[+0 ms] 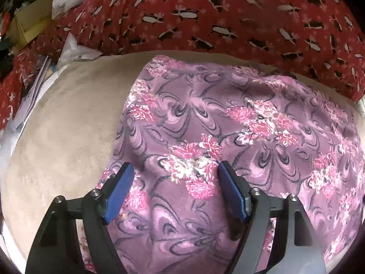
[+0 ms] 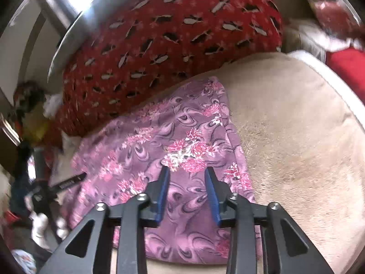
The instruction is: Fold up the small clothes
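Hovering over floral cloth [image 1: 205, 118] | left hand-held gripper [image 1: 175, 171] spread wide | right hand-held gripper [image 2: 187, 173] half-spread, empty

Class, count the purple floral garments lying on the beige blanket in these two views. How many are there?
1. The purple floral garment lies spread on the beige blanket, in front of the red patterned fabric. Others may be hidden outside the views.

No text can be read. A dark strip [image 2: 70, 182] at nine o'clock in the right wrist view bears pale lettering, and papers [image 1: 34, 86] at nine o'clock in the left wrist view bear print, both too blurred.
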Motion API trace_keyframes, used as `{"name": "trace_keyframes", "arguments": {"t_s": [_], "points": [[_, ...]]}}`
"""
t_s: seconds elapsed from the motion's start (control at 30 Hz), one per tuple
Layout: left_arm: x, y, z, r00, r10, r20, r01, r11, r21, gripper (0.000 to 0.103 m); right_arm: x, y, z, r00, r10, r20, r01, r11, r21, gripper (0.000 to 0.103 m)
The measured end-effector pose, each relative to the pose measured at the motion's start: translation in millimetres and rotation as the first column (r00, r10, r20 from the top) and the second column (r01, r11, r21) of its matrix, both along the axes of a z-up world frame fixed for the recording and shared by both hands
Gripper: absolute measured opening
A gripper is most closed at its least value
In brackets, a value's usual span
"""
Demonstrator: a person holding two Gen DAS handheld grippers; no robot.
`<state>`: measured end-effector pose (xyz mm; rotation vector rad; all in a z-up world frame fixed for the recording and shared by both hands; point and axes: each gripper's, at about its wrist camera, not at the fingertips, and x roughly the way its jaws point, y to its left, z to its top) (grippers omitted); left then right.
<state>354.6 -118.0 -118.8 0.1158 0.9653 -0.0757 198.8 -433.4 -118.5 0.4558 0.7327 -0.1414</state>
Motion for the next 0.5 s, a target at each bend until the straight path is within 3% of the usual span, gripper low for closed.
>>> {"name": "trace_keyframes", "arguments": {"t_s": [0.03, 0.1, 0.17, 0.23, 0.27, 0.33, 0.4, 0.5], "points": [[0, 1, 0, 1.0, 0.0, -0.006, 0.0, 1.0, -0.006, 0.076, 2, 5, -8, 0.999, 0.008, -0.035, -0.009, 0.999, -0.032, 0.045], [1, 3, -1, 1.0, -0.001, -0.015, 0.001, 1.0, -0.013, 0.077, 3, 18, -13, 1.0, 0.023, -0.015, -0.024, 0.991, -0.134, 0.046], [1, 0, -1, 1.0, -0.005, -0.016, 0.005, 1.0, -0.005, 0.077, 2, 28, -13, 0.999, 0.032, -0.023, -0.035, 0.982, -0.188, 0.054], [3, -2, -2, 1.0, -0.006, -0.02, 0.007, 1.0, 0.006, 0.077, 6, 36, -13, 0.998, 0.056, -0.033, -0.062, 0.974, -0.216, 0.068], [3, -3, -2, 1.0, -0.006, -0.022, 0.007, 1.0, 0.009, 0.077, 7, 39, -13, 0.997, 0.059, -0.041, -0.067, 0.971, -0.229, 0.069], [4, -2, -1, 0.999, -0.011, -0.036, 0.011, 1.0, 0.001, 0.077, 9, 38, -13, 0.997, 0.068, -0.048, -0.077, 0.973, -0.215, 0.074], [2, 8, 6, 0.995, -0.047, -0.085, 0.042, 0.998, -0.053, 0.076, 12, 34, -5, 0.994, 0.082, -0.076, -0.095, 0.978, -0.187, 0.074], [-9, 30, 19, 0.992, -0.07, -0.107, 0.054, 0.988, -0.146, 0.076, 0, 13, 6, 1.0, 0.001, -0.006, -0.002, 0.993, -0.121, 0.074]]}}
